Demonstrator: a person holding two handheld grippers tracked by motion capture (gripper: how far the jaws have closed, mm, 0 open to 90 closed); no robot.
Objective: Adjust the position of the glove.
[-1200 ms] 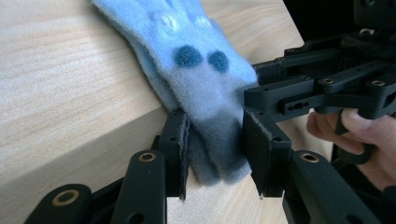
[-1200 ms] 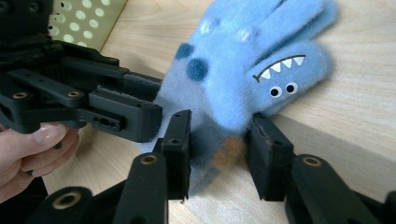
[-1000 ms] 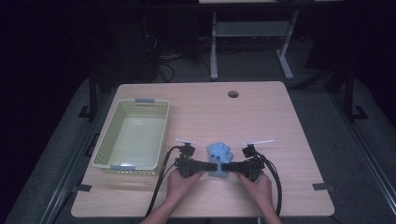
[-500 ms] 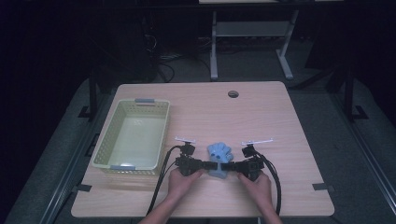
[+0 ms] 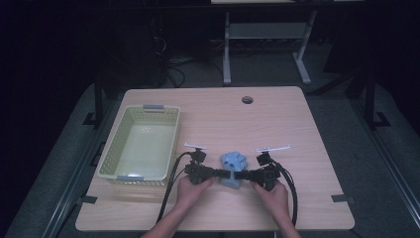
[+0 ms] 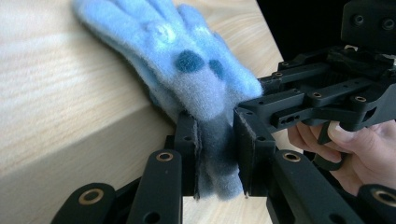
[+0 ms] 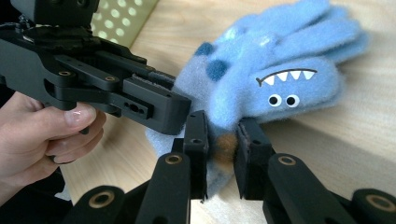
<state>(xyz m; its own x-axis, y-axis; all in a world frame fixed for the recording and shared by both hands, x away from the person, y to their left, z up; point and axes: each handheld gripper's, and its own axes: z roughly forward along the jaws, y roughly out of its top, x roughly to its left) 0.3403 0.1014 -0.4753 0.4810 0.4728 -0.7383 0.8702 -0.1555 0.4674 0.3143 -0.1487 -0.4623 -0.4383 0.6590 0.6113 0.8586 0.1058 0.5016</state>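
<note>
A fuzzy blue glove (image 5: 234,161) with a monster face lies near the table's front edge, its fingers pointing away from me. My left gripper (image 5: 225,174) comes in from the left and my right gripper (image 5: 242,175) from the right, meeting at the cuff. In the left gripper view the left gripper (image 6: 217,140) is shut on the dark cuff of the glove (image 6: 187,60). In the right gripper view the right gripper (image 7: 223,144) pinches the cuff edge of the glove (image 7: 280,60); its jaws have just been closing on it. Both pairs of jaws sit close together.
A pale green plastic basket (image 5: 132,174) stands empty on the left side of the table, close to my left hand. A round cable hole (image 5: 247,99) is at the table's far edge. Cables trail from both grippers toward the front edge.
</note>
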